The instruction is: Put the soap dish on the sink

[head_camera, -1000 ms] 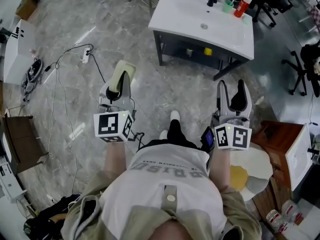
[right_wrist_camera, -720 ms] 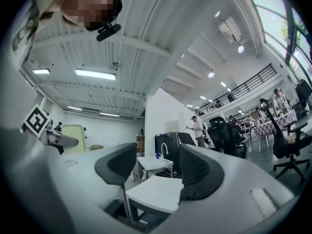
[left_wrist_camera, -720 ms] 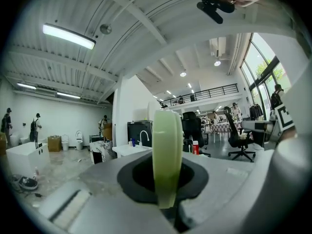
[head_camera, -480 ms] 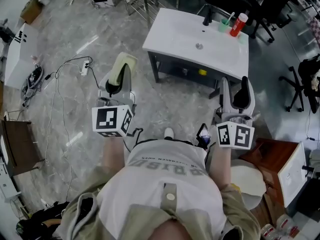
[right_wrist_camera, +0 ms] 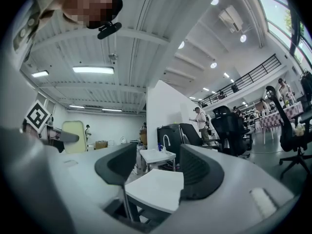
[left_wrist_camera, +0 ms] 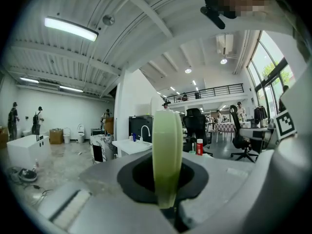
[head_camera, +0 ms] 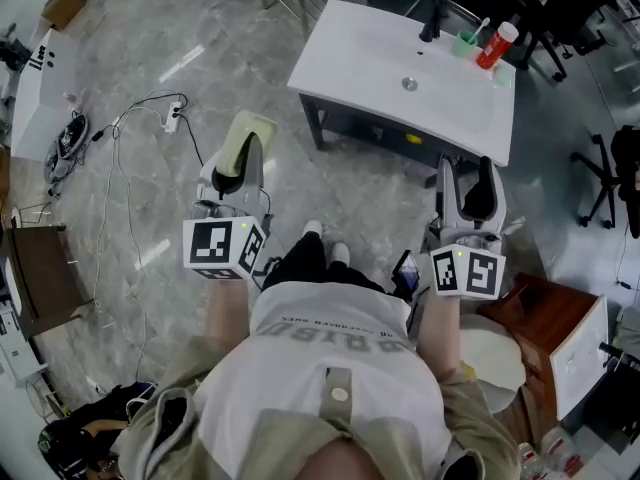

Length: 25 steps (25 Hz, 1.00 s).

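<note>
since a second earlier the person had stepped nearer the sink (head_camera: 370, 53), which sat lower and larger in the head view, and both feet showed on the marble floor (head_camera: 150, 68) between the arms, while the two grippers kept much the same places in that view. the left gripper (head_camera: 238, 173) was clamped on the soap dish (head_camera: 247, 138), a pale green dish held on edge and standing up out of the black pads; in the left gripper view the soap dish (left_wrist_camera: 167, 150) filled the middle as a narrow upright band with the left gripper (left_wrist_camera: 165, 182) closed tight against both its sides. the dish was in the air over the floor, well short of the sink and to its left. the right gripper (head_camera: 467, 190) pointed toward the sink's near right corner with its jaws apart; in the right gripper view only the sink's white top (right_wrist_camera: 156, 189) showed through the gap of the right gripper (right_wrist_camera: 158, 172). at the back of the sink stood a black faucet (head_camera: 432, 23), a green cup (head_camera: 466, 40) and a red bottle (head_camera: 498, 44), close together. a cable (head_camera: 120, 178) trailed across the floor at the left.
</note>
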Each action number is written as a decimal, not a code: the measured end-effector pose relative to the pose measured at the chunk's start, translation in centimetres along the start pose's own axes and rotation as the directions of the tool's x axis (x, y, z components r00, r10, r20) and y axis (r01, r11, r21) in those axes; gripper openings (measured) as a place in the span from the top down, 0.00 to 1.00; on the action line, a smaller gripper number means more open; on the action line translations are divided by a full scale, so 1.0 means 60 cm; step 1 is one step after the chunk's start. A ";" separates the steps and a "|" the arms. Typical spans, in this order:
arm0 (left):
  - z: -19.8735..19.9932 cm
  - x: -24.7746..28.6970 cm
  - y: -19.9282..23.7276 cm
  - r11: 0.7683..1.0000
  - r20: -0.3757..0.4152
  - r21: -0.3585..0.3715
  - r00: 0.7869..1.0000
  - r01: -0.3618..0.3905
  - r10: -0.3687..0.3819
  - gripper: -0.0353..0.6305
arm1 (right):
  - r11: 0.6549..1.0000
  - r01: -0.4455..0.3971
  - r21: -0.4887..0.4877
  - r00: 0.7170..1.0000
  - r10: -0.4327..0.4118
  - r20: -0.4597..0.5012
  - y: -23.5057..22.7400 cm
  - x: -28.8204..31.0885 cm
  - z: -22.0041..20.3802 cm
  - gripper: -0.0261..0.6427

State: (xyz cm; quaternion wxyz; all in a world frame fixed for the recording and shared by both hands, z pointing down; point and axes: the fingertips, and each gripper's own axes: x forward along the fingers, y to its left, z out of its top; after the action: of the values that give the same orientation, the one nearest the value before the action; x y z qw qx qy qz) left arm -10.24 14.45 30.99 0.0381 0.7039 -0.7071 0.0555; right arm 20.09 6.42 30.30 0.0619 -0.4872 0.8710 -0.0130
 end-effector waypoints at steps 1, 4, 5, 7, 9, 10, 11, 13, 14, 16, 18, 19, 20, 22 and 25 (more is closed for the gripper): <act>-0.006 0.007 0.004 1.000 -0.010 0.000 1.000 -0.001 0.001 0.92 | 1.000 0.001 0.004 1.000 -0.001 -0.010 -0.001 0.007 -0.008 0.56; -0.027 0.033 0.019 1.000 -0.038 -0.002 0.999 0.002 -0.002 0.92 | 1.000 0.008 0.008 0.999 -0.008 -0.031 -0.001 0.032 -0.028 0.56; -0.032 0.043 0.025 1.000 -0.046 -0.004 0.999 0.007 -0.007 0.92 | 1.000 0.013 0.008 0.999 -0.013 -0.036 -0.001 0.041 -0.033 0.56; -0.038 0.063 0.038 1.000 -0.054 -0.005 0.998 0.019 -0.019 0.92 | 1.000 0.025 0.011 0.999 -0.024 -0.045 0.002 0.060 -0.044 0.56; -0.037 0.084 0.053 0.999 -0.053 -0.005 0.998 0.033 -0.033 0.92 | 0.999 0.037 0.015 0.998 -0.036 -0.050 0.007 0.080 -0.049 0.56; -0.033 0.095 0.062 0.999 -0.049 -0.004 0.998 0.040 -0.041 0.92 | 0.999 0.041 0.015 0.998 -0.041 -0.048 0.011 0.091 -0.049 0.56; -0.028 0.108 0.071 0.999 -0.043 -0.003 0.998 0.049 -0.049 0.92 | 0.999 0.045 0.013 0.998 -0.045 -0.043 0.016 0.104 -0.046 0.56; -0.012 0.135 0.090 0.998 -0.023 0.000 0.998 0.066 -0.066 0.92 | 0.999 0.052 0.003 0.998 -0.052 -0.019 0.026 0.132 -0.032 0.56; -0.003 0.148 0.099 0.997 -0.011 0.001 0.997 0.075 -0.075 0.92 | 0.998 0.055 -0.003 0.998 -0.055 -0.004 0.031 0.147 -0.023 0.56; 0.013 0.173 0.117 0.995 0.012 0.005 0.995 0.096 -0.096 0.92 | 0.998 0.067 -0.016 0.997 -0.066 0.025 0.041 0.172 -0.006 0.56; 0.028 0.196 0.133 0.993 0.034 0.011 0.993 0.117 -0.117 0.92 | 0.996 0.082 -0.032 0.996 -0.081 0.047 0.048 0.195 0.008 0.56; 0.035 0.208 0.140 0.992 0.043 0.014 0.991 0.127 -0.127 0.92 | 0.995 0.090 -0.040 0.995 -0.088 0.055 0.051 0.205 0.014 0.56; 0.041 0.219 0.146 0.990 0.051 0.017 0.989 0.137 -0.138 0.92 | 0.994 0.098 -0.049 0.994 -0.095 0.063 0.055 0.213 0.020 0.56; 0.051 0.240 0.157 0.987 0.066 0.019 0.984 0.162 -0.163 0.92 | 0.991 0.115 -0.066 0.991 -0.110 0.077 0.061 0.226 0.029 0.56; 0.056 0.265 0.166 0.981 0.082 0.012 0.978 0.192 -0.193 0.92 | 0.987 0.140 -0.073 0.987 -0.134 0.087 0.064 0.240 0.030 0.56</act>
State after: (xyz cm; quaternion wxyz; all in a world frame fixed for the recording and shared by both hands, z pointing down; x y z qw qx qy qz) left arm -20.23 -1.73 29.48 0.0127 0.7709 -0.6364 0.0240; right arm 9.61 -3.72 26.83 0.0772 -0.5480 0.8321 0.0370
